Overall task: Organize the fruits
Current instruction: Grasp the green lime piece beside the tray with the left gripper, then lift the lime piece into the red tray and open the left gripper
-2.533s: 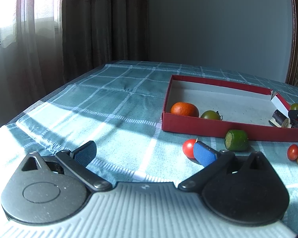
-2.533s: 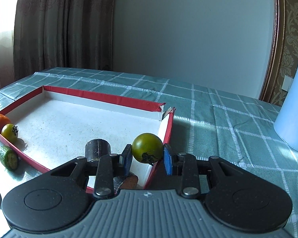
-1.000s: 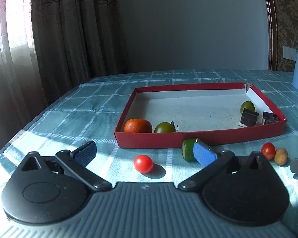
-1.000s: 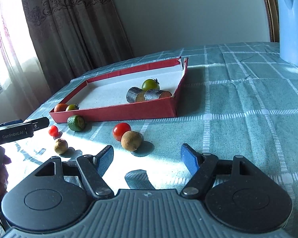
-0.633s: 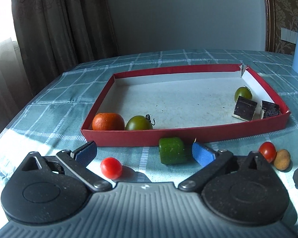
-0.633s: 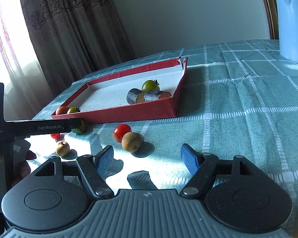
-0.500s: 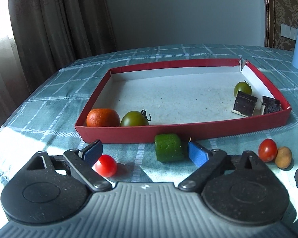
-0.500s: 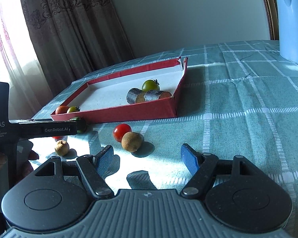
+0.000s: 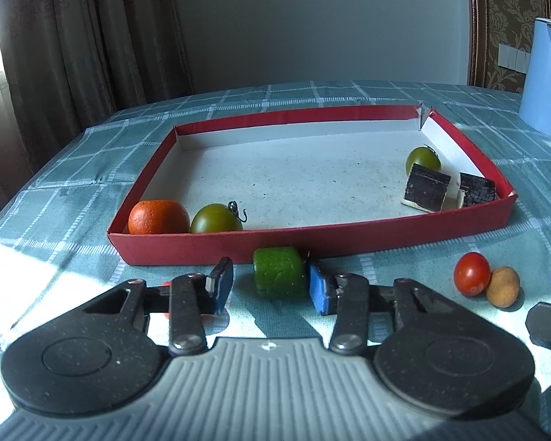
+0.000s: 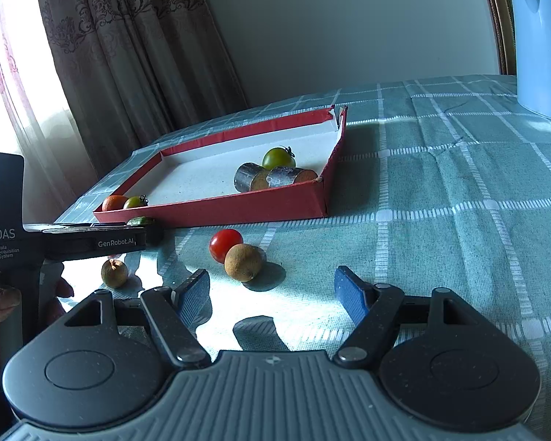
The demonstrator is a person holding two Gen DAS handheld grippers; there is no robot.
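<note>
Left hand-held gripper (image 9: 272, 286) closing around the green chunk (image 9: 280, 272)
Right pad is touching, left pad still apart; next, clamping and lifting it into the box (image 9: 378, 237).

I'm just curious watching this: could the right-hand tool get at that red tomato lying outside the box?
Probably yes. The right tool stands open, and the red tomato lies on the cloth ahead with nothing over it. The brown fruit touches it on the near side, though, and may get nudged.

The right gripper (image 10: 272, 296) is hovering with jaws standing wide apart, a cherry tomato (image 10: 225, 245) and a brown fruit (image 10: 243, 262) lying touching just ahead.
</note>
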